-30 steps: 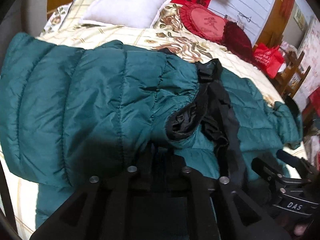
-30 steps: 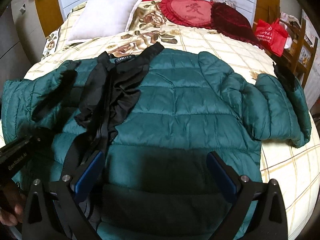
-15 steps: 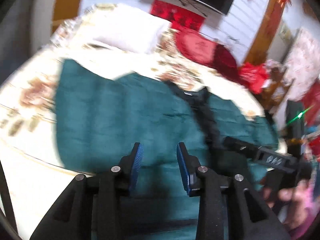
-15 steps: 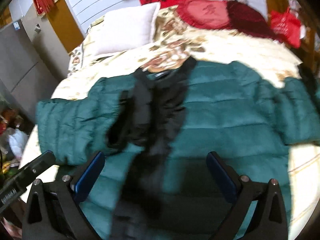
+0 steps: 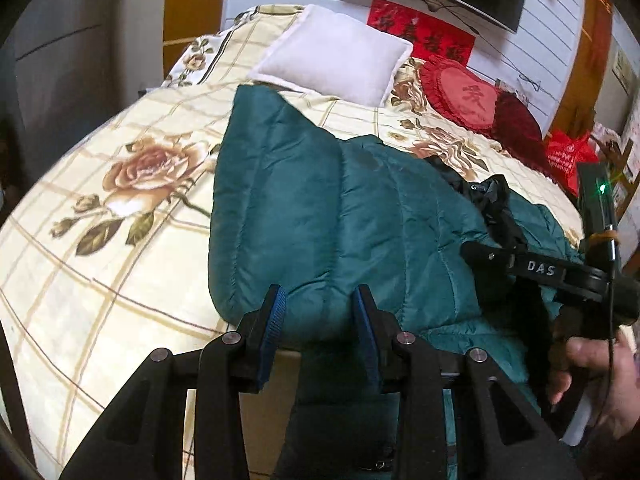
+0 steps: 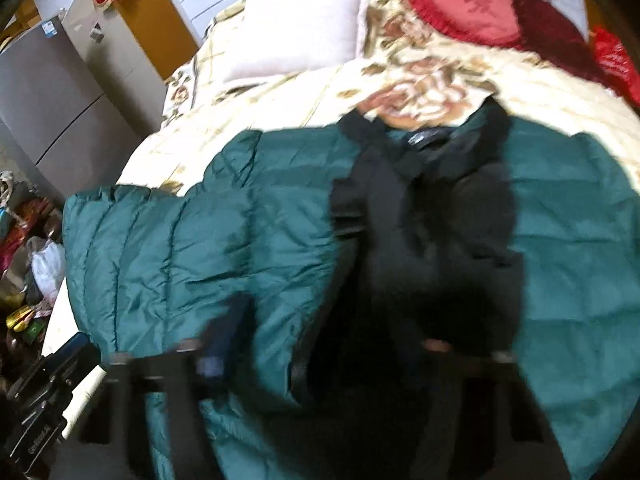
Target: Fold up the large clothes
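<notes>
One padded garment is the whole job: a teal quilted jacket point(image 5: 320, 208) lying on the bed point(image 5: 100, 240), its near hem at the bed's near edge. From the left wrist view it looks puffy, light and soft, with a slick shell likely to slide between pads, so a deep bite on a stitched hem or a cuff should hold better than a pinch on loose fill. The left claw point(image 5: 320, 328) points steeply down at the near hem; its blue pads point(image 5: 272, 328) stand apart on either side of a bulge of hem and do not visibly press it, so it reads as open. To the right, a hand point(image 5: 592, 376) carries the right claw's body over the jacket's black lining point(image 5: 496, 208).

From the right wrist view, blurred, the jacket spreads across the bed with a sleeve point(image 6: 140, 248) out to the left. The right claw point(image 6: 320, 352) has just been closing, low over the front edge beside the lining; whether it grips fabric I cannot tell.
</notes>
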Demonstrator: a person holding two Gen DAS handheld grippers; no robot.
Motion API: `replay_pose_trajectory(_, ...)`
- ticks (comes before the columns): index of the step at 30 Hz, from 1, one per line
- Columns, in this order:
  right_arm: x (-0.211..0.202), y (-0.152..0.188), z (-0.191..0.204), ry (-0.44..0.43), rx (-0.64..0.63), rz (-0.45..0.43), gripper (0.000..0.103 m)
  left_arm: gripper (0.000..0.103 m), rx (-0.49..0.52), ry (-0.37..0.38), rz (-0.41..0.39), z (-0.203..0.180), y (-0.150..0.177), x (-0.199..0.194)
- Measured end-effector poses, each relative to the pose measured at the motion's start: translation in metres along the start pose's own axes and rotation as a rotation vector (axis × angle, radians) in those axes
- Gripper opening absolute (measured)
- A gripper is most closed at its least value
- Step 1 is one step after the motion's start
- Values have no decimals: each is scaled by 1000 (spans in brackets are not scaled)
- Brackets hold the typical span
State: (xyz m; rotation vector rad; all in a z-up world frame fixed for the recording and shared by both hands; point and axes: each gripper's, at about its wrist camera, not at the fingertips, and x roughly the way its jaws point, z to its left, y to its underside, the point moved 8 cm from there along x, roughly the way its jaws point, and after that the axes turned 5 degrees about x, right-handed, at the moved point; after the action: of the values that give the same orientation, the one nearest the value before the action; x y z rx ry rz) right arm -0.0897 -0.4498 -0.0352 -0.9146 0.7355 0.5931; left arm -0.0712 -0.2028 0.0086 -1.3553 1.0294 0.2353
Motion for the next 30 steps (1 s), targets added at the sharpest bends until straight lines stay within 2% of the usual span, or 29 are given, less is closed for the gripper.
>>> replay_pose_trajectory(1,-1,0,1,-10,6,-6,28,50,-6,3,-1,0,1,-1)
replay_pose_trajectory(2,-7,0,3,-9,1,-22,20,50,-11,3,-2,1,1,-1)
replay_pose_trajectory(3,-14,-1,4,-12,-8,-41,17,50,-14,3,-3,1,1,-2)
replay_pose_trajectory(7,-60,-9,0,-1,-38,-144,16,50,-26,4,-5,3,0,-7)
replay_pose_trajectory(10,-89,-14,-12,0,-35,-179,16,50,-47,15,-6,2,0,-8)
replay_pose_trajectory(16,-133,-18,-51,90,-39,-227,16,50,-67,27,24,-4,6,-4)
replay_pose_trajectory(25,-172,-25,-139,236,66,-272,16,50,-30,1,77,-14,18,12)
replay_pose_trajectory(30,-168,-29,-168,314,65,-269,16,50,-30,-9,101,-13,24,23)
